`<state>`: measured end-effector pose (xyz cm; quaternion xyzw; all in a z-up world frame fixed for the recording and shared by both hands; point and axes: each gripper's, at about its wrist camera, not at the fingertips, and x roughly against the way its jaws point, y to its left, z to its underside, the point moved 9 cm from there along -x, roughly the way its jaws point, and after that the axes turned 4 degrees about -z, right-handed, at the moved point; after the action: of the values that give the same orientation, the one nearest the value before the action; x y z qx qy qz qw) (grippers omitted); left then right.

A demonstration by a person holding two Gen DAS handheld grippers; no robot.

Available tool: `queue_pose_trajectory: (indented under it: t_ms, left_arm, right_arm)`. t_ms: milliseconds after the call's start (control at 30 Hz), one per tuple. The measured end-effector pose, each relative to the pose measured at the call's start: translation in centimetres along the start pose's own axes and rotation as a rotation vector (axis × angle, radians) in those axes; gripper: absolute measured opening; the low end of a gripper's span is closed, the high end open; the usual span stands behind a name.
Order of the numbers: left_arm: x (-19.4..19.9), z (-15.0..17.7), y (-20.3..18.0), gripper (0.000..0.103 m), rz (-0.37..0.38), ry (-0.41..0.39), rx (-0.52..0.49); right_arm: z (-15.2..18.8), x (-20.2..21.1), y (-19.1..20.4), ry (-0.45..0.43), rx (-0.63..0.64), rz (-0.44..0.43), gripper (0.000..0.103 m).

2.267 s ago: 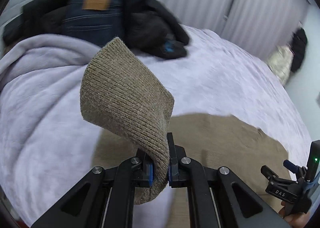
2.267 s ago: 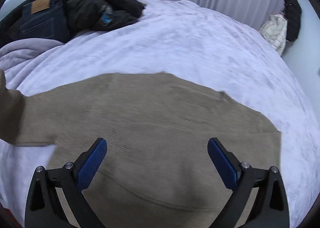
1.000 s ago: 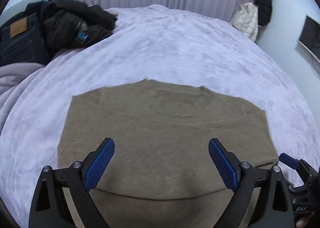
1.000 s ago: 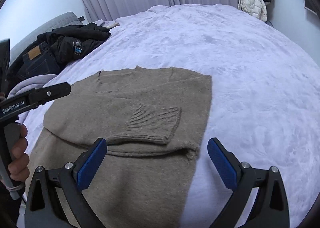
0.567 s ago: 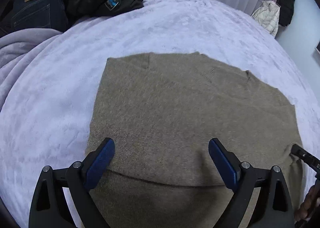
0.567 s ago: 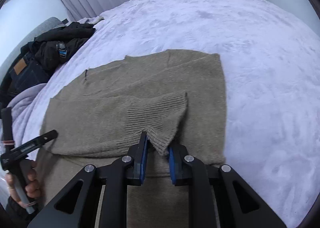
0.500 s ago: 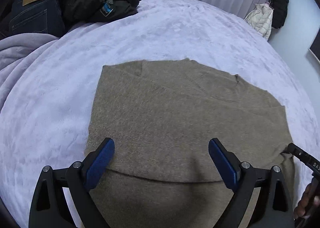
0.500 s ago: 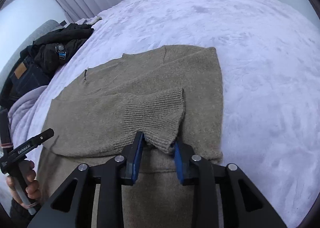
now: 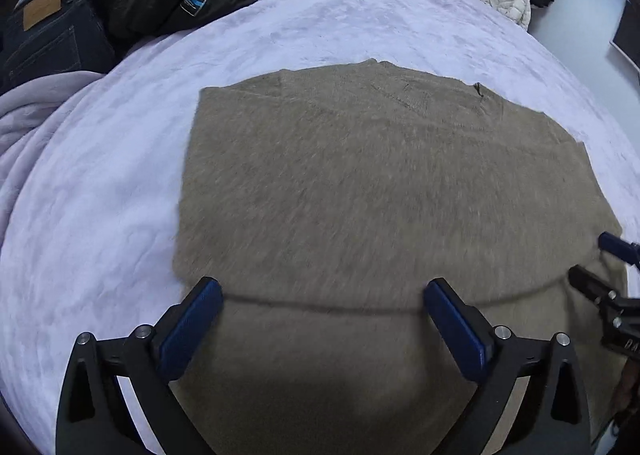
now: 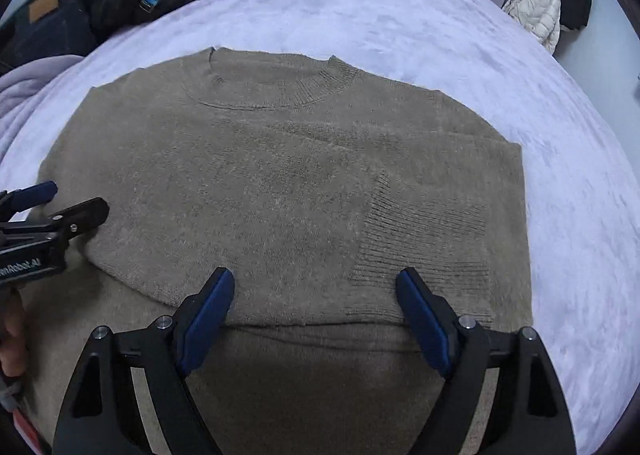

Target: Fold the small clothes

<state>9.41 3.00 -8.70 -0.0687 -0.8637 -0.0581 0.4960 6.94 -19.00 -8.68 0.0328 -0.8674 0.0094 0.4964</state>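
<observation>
Black claws [image 9: 322, 319], blue pads [image 10: 420, 319]

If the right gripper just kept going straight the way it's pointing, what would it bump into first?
Most likely the tan sweater spread on the bed. The right gripper, its jaws opening with nothing between them, points down at the folded-in sleeve cuff; exact depth is unclear.

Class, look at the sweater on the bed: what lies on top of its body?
Both sleeves lie folded across the sweater, one ribbed cuff showing at the right. What they cover is hidden.
</observation>
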Motion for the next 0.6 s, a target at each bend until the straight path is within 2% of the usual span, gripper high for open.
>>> queue_pose_trajectory:
  t_ms: [67, 100, 133, 200, 267, 300, 367, 400, 433, 533, 600]
  left_arm:
    - [1.8, 1.7, 0.7, 0.103, -0.002, -0.028, -0.019]
    - [2.7, 2.6, 0.3, 0.103, 0.035, -0.034, -0.024]
    - [3.4, 3.3, -0.6, 0.103, 0.079, -0.036, -0.04]
    - [4.2, 3.6, -3.1, 0.103, 0.105, -0.06, -0.106]
    - [4.2, 3.5, -4.9, 0.103, 0.083, -0.088, -0.158]
    - [3.5, 3.6, -5.4, 0.103, 0.075, -0.074, -0.16]
    - [1.1, 4.5, -4.7, 0.103, 0.031, -0.003, -0.15]
    - [0.4, 5.1, -3.8, 0.103, 0.044, 0.016, -0.12]
    - [0.9, 5.5, -2.8, 0.103, 0.077, -0.003, -0.085]
    - [2.1, 7.0, -0.1, 0.103, 0.037, -0.035, -0.063]
    - [2.7, 8.0, 1.1, 0.103, 0.038, -0.053, -0.056]
  right_arm:
    - [2.2, 2.1, -1.2, 0.016, 0.017, 0.074, 0.087]
    - [2.9, 3.4, -1.5, -0.005, 0.024, 0.084, 0.087]
    - [3.2, 4.8, -1.1, -0.039, 0.029, 0.051, 0.087]
    - [3.6, 6.0, 0.9, -0.062, 0.032, -0.046, 0.087]
    - [3.3, 5.4, 3.5, -0.053, 0.076, -0.106, 0.087]
    - [3.1, 4.7, 4.4, -0.051, 0.096, -0.109, 0.087]
    - [3.9, 2.3, 5.1, 0.006, 0.104, -0.099, 0.087]
    - [4.7, 1.3, 5.1, 0.04, 0.111, -0.086, 0.086]
    - [5.3, 1.1, 4.7, 0.031, 0.125, -0.069, 0.086]
    - [7.3, 3.1, 2.1, -0.019, 0.12, -0.023, 0.086]
    - [8.7, 4.1, -0.8, -0.024, 0.064, 0.0, 0.087]
